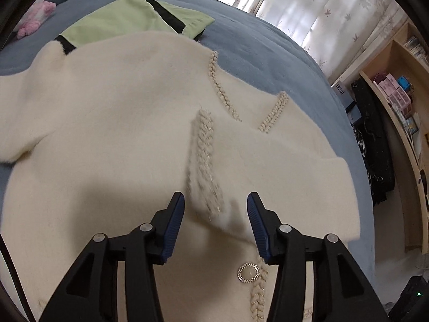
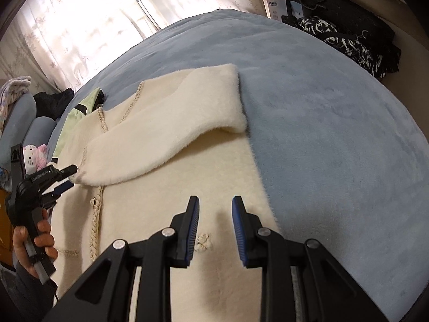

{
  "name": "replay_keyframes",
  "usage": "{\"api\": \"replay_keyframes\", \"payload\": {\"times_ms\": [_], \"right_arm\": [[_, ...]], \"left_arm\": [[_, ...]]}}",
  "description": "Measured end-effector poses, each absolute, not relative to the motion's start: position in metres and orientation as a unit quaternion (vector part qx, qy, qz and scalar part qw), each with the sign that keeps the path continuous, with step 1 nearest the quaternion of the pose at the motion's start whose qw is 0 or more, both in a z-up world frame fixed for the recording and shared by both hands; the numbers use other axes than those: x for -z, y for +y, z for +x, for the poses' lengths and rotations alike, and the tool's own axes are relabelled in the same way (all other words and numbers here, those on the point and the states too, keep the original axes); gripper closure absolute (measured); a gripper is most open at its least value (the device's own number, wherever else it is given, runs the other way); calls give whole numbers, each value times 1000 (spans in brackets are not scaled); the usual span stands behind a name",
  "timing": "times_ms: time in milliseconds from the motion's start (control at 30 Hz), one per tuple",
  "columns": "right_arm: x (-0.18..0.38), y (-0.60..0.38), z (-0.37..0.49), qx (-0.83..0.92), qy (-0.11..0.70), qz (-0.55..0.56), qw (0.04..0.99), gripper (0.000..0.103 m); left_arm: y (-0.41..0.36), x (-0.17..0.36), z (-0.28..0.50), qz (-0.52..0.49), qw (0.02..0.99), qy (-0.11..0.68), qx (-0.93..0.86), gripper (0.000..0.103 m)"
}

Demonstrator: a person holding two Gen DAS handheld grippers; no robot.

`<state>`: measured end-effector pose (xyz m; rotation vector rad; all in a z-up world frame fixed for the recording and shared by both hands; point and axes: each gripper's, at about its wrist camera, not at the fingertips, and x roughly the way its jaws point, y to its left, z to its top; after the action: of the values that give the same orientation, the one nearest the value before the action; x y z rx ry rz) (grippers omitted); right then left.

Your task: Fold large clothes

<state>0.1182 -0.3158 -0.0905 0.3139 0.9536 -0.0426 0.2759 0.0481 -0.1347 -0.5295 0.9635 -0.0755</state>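
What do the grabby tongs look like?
Both tongs, left and right, are black plastic with ridged blue pads and round silver pins. The left one has a black handle, small white lettering and a thin black cable hanging down.

Daylit leaf-print curtains [image 1: 321, 8] behind a blue-covered bed [image 2: 321, 123]; wooden shelving [image 1: 402, 102] alongside

This is a bedroom in a home. A big bed [image 2: 321, 112] with a soft blue cover fills most of the room. Thin white curtains [image 1: 308, 2] with little leaf shapes hang past the far edge of the bed, and light comes through them. A wooden shelf [image 1: 396, 99] full of small boxes stands beside the bed. A pink and white soft toy [image 2: 33, 157] sits near the pillows [image 2: 25, 118].
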Motion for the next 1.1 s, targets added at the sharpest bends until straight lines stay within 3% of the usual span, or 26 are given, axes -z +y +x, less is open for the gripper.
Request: {"api": "replay_keyframes", "payload": {"times_ms": [333,433,500,567,833,1000,1100], "right_arm": [[72,-327,147,15,447,141,883,78],[69,-348,177,33,446,160,880,65],[71,-369,205,38,445,184,875,64],[77,-380,228,45,455,190,869,64],[91,-384,284,17,465,199,862,64],[110,-380,314,0,484,219,847,64],[117,-376,330,-9,494,217,842,64]], "left_arm": [[45,154,329,-222,831,503,82,50],[39,155,343,-203,834,507,84,48],[36,153,349,-194,836,507,85,50],[30,149,353,-175,843,502,83,91],[22,79,342,-78,920,379,67,91],[44,122,364,-104,880,462,40,88],[56,141,365,-117,871,476,19,66]]}}
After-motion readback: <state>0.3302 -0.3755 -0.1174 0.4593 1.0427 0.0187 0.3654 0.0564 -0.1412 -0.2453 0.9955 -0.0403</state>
